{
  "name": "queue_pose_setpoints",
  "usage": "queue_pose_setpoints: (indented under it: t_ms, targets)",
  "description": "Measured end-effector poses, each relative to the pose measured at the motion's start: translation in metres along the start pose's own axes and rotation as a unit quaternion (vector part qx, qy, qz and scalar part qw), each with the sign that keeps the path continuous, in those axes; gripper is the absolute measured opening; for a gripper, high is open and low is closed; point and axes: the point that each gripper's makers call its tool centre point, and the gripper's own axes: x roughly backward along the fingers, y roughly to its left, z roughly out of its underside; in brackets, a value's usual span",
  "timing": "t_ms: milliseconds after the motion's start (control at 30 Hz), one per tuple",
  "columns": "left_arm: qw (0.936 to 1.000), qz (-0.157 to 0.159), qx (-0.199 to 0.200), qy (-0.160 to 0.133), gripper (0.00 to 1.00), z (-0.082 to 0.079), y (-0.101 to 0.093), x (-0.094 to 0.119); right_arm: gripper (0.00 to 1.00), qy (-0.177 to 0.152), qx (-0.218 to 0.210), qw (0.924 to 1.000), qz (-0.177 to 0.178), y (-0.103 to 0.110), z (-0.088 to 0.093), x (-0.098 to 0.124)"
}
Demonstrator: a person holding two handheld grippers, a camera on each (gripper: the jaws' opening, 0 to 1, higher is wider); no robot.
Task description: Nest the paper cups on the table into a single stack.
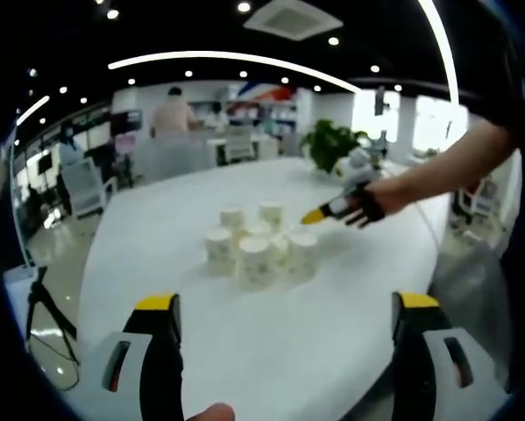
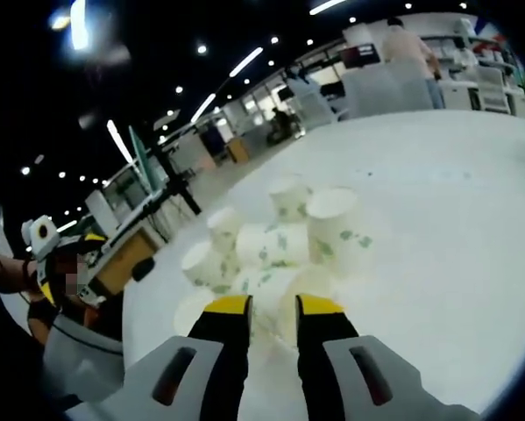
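Observation:
Several white paper cups (image 1: 258,247) with green print stand in a tight cluster at the middle of the white table (image 1: 157,228). My left gripper (image 1: 286,303) is open wide, well short of the cluster and empty. The right gripper (image 1: 319,213), held by a gloved hand (image 1: 367,206), reaches in from the right, just above the cups' far right side. In the right gripper view, the cups (image 2: 280,237) sit right ahead of my right gripper (image 2: 273,305). Its jaws stand a narrow gap apart, over the nearest cup, and nothing is visibly pinched.
A potted plant (image 1: 332,142) stands at the far end of the table. Office chairs (image 1: 82,186) and desks lie beyond, and a person (image 1: 173,112) stands in the background. A tripod (image 1: 47,307) is on the floor to the left. The left gripper (image 2: 65,263) shows at the table's edge.

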Motion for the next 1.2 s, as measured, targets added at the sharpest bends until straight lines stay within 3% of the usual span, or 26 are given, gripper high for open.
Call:
queue_pose_setpoints:
  t_ms: [633, 833, 1033, 1200]
  targets:
    - [0.9999, -0.005, 0.009, 0.003, 1.0, 0.005, -0.001, 0.003, 0.06, 0.006, -0.026, 0.9994, -0.02, 0.0, 0.007, -0.007]
    - [0.9999, -0.005, 0.009, 0.005, 1.0, 0.007, 0.0, 0.004, 0.02, -0.014, -0.065, 0.9972, -0.035, 0.0, 0.005, -0.007]
    - [0.9999, -0.008, 0.011, 0.004, 1.0, 0.006, 0.0, 0.004, 0.0, -0.043, -0.12, 0.9904, -0.055, 0.001, 0.0, -0.003]
    - [0.9999, -0.007, 0.011, 0.002, 1.0, 0.006, -0.001, 0.004, 0.0, -0.05, -0.134, 0.9878, -0.061, 0.006, -0.003, -0.001]
